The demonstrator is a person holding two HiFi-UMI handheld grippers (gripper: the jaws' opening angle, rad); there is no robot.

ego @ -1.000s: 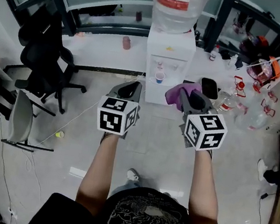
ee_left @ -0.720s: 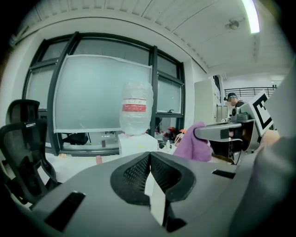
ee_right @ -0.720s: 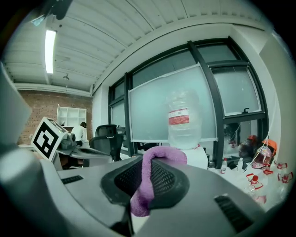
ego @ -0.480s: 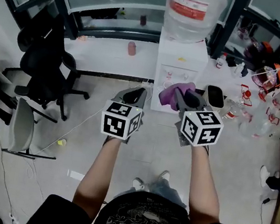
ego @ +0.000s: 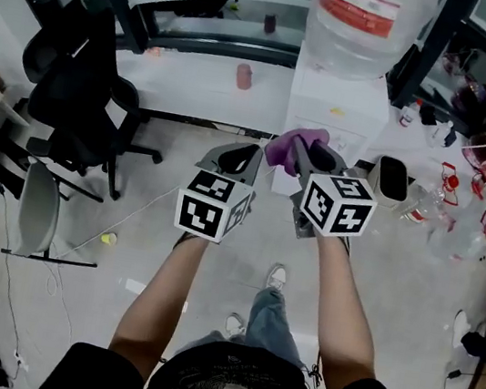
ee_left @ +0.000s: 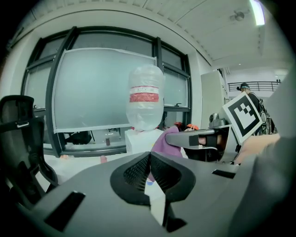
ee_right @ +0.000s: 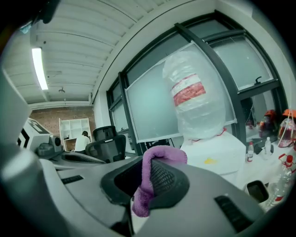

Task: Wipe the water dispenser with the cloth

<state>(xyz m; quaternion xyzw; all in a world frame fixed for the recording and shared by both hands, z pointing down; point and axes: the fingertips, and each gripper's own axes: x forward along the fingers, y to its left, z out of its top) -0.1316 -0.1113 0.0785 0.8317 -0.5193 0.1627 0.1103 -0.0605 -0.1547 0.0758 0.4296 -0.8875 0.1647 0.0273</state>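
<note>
A white water dispenser (ego: 335,112) with a clear bottle (ego: 364,20) on top stands against the window wall; it also shows as the dispenser (ee_left: 141,139) and the dispenser (ee_right: 217,155) in the gripper views. My right gripper (ego: 299,148) is shut on a purple cloth (ego: 286,145), held just in front of the dispenser's left front. The cloth (ee_right: 150,178) hangs folded between the jaws. My left gripper (ego: 238,156) is shut with nothing in it, to the left of the cloth and a little lower.
A black office chair (ego: 81,88) stands at the left, with a grey chair (ego: 37,210) nearer. A small bin (ego: 391,181) and several bottles (ego: 449,205) crowd the floor right of the dispenser. A low white ledge (ego: 197,84) runs along the windows.
Both grippers and I have come closer to the dispenser; the cloth now sits at its left front instead of below it. The left gripper stays shut and empty.
</note>
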